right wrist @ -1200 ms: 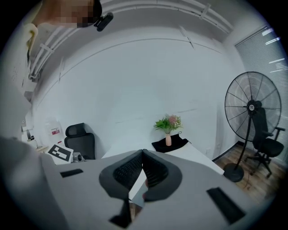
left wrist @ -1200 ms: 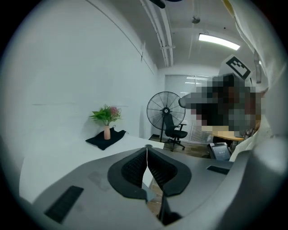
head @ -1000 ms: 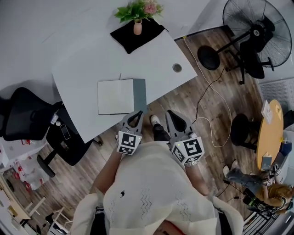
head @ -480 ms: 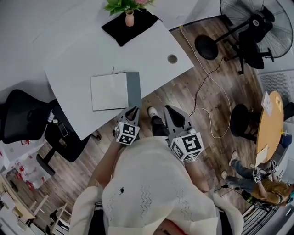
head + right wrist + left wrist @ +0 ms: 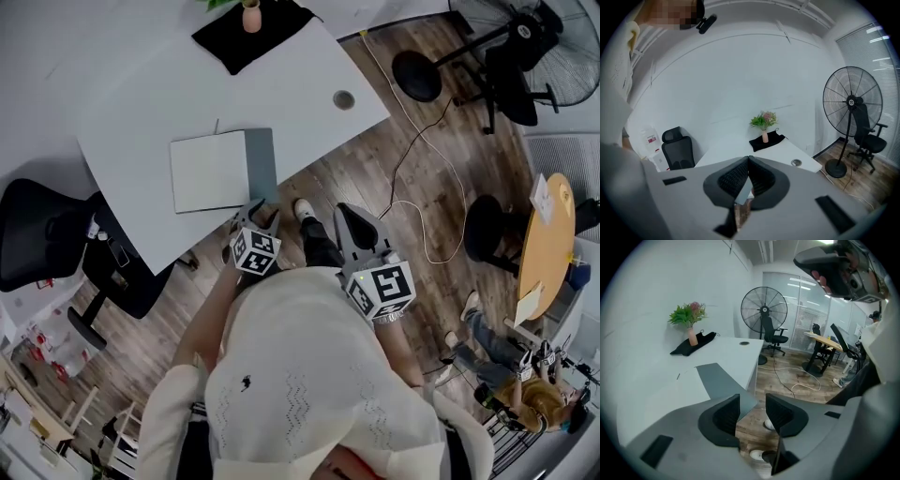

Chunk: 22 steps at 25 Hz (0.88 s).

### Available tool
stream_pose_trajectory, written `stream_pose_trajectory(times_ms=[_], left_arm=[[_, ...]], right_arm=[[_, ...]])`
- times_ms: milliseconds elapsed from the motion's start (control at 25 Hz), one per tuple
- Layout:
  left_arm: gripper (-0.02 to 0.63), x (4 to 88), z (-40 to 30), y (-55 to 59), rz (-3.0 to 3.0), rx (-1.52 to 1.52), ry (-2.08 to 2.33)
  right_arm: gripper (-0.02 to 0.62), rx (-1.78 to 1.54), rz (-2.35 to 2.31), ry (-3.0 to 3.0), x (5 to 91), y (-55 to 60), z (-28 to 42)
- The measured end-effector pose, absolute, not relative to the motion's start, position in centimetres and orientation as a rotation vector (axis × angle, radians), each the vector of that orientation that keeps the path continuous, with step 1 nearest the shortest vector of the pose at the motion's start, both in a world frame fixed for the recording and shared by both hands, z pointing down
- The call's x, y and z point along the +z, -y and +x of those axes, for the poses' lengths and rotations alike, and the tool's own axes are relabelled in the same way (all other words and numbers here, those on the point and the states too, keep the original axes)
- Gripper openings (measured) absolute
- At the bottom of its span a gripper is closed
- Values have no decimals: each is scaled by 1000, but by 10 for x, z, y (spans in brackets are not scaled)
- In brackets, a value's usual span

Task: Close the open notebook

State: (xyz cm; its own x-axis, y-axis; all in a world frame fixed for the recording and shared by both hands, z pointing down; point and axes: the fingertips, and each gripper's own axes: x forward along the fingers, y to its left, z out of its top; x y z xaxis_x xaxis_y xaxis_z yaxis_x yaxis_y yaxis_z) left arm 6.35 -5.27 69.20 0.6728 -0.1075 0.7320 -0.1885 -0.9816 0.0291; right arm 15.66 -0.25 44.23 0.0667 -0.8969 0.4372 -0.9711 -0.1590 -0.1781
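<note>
Spreads the left tool (image 5: 752, 405) just now: jaws apart, nothing between them, only floor (image 5: 375, 178) and a corner of the grey cover (image 5: 262, 161) visible through the gap. Hangs it just short of the table (image 5: 300, 98), pointing down at the near edge. Holds the right tool (image 5: 748, 163) clenched and empty, off to the side over the floor, well apart from the work.

Plenty to go wrong from here. Could shove the whole notebook (image 5: 225, 169) across the smooth table instead of folding it, if the jaws push flat against the cover rather than getting under its edge. Could nip a stray sheet together with the cover and crease it. Could tip the notebook off the table, given how near the edge it sits and with nothing pinning the far half.

Lies open and flat by the table's near edge: white page (image 5: 202, 173) on the left in the head view, grey cover on the right. Looks thin, neat and square.
</note>
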Motion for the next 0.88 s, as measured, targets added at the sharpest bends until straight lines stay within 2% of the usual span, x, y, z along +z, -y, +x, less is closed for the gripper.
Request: stream_pose_trajectory(times_ms=[440,880], left_arm=[[221,725,69,59,2932,1501,322],[241,741,72,68,3062,1772,414]], right_arm=[[2,734,2164,1903,454,-2,167],[2,772,2165,1891,459,-6,178]])
